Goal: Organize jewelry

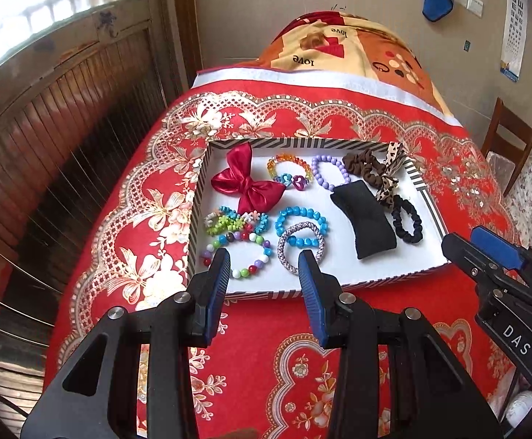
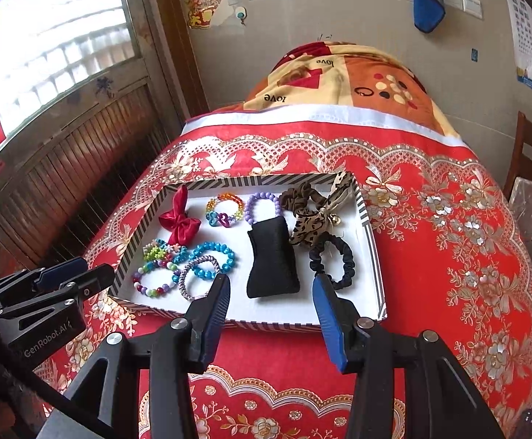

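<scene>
A shallow white tray with a striped rim lies on the red floral cloth. It holds a red satin bow, several bead bracelets such as a blue one and a purple one, a black pouch, a black scrunchie and a leopard-print tie. My left gripper hovers open above the tray's near left edge, holding nothing. My right gripper hangs open over the near right edge, also with nothing in it.
The red cloth covers a table that drops off on the left toward a wooden slatted wall. An orange patterned blanket is piled behind the tray. A wooden chair stands at the right.
</scene>
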Motion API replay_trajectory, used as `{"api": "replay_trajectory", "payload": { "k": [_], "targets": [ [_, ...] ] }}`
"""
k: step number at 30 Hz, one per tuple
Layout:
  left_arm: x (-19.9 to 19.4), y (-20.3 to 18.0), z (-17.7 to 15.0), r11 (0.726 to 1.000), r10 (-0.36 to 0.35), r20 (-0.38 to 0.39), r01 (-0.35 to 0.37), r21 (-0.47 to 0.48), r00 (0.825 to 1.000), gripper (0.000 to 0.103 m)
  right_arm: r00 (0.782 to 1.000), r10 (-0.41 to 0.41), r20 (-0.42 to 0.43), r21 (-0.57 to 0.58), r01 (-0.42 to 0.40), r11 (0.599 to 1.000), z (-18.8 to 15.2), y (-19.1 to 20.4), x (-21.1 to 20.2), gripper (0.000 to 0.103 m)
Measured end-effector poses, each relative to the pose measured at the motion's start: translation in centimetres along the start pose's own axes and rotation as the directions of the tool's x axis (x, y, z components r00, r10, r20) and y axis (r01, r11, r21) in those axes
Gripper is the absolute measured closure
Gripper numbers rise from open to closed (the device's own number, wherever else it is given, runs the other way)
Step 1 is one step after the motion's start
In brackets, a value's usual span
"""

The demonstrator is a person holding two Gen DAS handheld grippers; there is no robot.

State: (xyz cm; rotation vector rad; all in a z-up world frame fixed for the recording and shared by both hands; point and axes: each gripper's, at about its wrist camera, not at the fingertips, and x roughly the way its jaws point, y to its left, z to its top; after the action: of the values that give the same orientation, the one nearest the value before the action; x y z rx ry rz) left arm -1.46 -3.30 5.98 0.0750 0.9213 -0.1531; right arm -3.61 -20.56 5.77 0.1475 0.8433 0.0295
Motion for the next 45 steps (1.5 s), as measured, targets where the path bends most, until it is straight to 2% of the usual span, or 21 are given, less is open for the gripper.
{"api": "replay_trajectory", "payload": {
  "k": [3, 7, 22, 28, 45],
  "targets": [
    [-0.2, 0.0, 0.0, 1.0, 0.001, 0.004, -0.001, 0.002, 1.0, 0.065, 1.0, 0.001, 0.009, -0.007, -0.001, 1.0, 0.0, 0.3, -0.3, 0.056],
    [-0.2, -0.1, 0.0, 1.0, 0.005, 0.006, -0.005, 0.006, 1.0, 0.065, 1.0, -0.002, 0.024, -0.012, 0.002, 1.0, 0.2, 0.5, -0.6, 0.044],
    [0.2, -1.0, 0.6, 0.999, 0.024, -0.002, -0.024, 0.031, 1.0, 0.065, 1.0, 0.002, 0.02, -0.005, -0.002, 1.0, 0.1, -0.1, 0.2, 0.043],
    [1.0, -0.9, 0.6, 0.999, 0.037, -0.017, -0.037, 0.027, 0.999, 0.065, 0.998, -0.043, 0.041, -0.033, 0.044, 0.998, 0.2, -0.1, 0.4, 0.03],
    [2.3, -1.1, 0.9, 0.999, 0.049, -0.043, -0.048, 0.021, 0.998, 0.065, 0.999, -0.027, 0.017, -0.042, 0.028, 0.999, 0.1, -0.9, 1.7, 0.029]
  ]
}}
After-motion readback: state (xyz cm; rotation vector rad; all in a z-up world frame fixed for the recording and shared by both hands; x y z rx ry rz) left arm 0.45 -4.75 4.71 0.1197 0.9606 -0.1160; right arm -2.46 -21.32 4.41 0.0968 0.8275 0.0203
